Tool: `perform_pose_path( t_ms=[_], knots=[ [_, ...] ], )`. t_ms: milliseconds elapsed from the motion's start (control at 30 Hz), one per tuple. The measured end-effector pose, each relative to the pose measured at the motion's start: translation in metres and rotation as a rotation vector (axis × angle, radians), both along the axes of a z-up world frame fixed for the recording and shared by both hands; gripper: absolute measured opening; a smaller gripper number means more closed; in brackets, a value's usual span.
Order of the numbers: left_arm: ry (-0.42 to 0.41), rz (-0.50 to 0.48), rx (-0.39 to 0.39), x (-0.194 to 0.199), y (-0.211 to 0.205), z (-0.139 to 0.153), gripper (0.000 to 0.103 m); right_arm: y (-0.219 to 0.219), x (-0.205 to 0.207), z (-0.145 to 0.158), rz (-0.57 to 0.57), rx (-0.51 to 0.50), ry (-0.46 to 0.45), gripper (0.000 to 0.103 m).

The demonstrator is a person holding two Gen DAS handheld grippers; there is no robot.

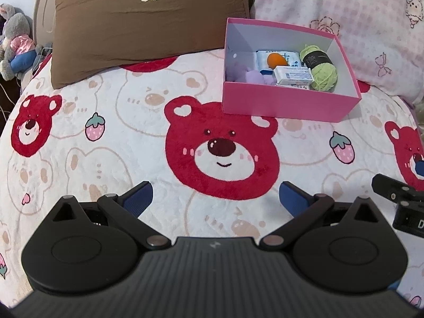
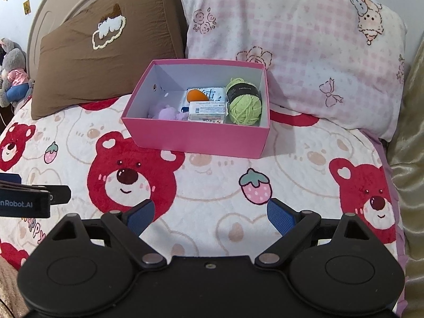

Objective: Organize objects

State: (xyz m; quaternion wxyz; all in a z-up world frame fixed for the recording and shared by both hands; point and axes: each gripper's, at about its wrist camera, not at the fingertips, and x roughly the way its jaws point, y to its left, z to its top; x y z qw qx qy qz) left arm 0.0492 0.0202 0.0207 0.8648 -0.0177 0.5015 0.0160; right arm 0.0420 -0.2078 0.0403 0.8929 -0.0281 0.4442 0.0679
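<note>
a: starting with the biggest thing, what covers the scene?

b: bear-print blanket [image 2: 212, 185], white with red bear faces and pink strawberries, spread over the whole bed. at the far end, brown pillow [image 2: 106, 53] on the left, pink checked pillow [image 2: 291, 39] on the right, both leaning up against the headboard. grey plush toy [image 1: 16, 39] at the far left edge, off the blanket.

a: and the task's thing?

b: pink box [image 2: 196, 137], open top, white inside, sitting on the blanket at the far middle, just in front of where the two pillows meet. in the left wrist view it lies to the far right.

a: contents, large to small?

b: green yarn ball [image 2: 245, 103] with a dark band, in the right end. purple soft item [image 2: 168, 112] at the near left. blue-and-white packet [image 2: 209, 92] flat at the back. small white carton [image 2: 208, 111] near the middle, touching the yarn. orange egg-shaped piece [image 2: 196, 96] on the packet.

a: grippers?

b: left gripper [image 1: 216, 196] spread wide, blue pads apart, nothing between them, over a red bear face, well short of the box. right gripper [image 2: 210, 216] likewise released and empty, over the near blanket beside a strawberry. each shows at the edge of the other's view.
</note>
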Motion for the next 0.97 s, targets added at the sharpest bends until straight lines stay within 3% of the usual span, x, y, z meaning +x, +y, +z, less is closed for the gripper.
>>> perform_pose_path(
  t_ms=[967],
  knots=[
    [-0.008,-0.013,0.007,-0.0082,-0.0026,0.001,0.103,-0.0011,-0.0054,-0.0021,-0.007,0.001,-0.007,0.094]
  ],
)
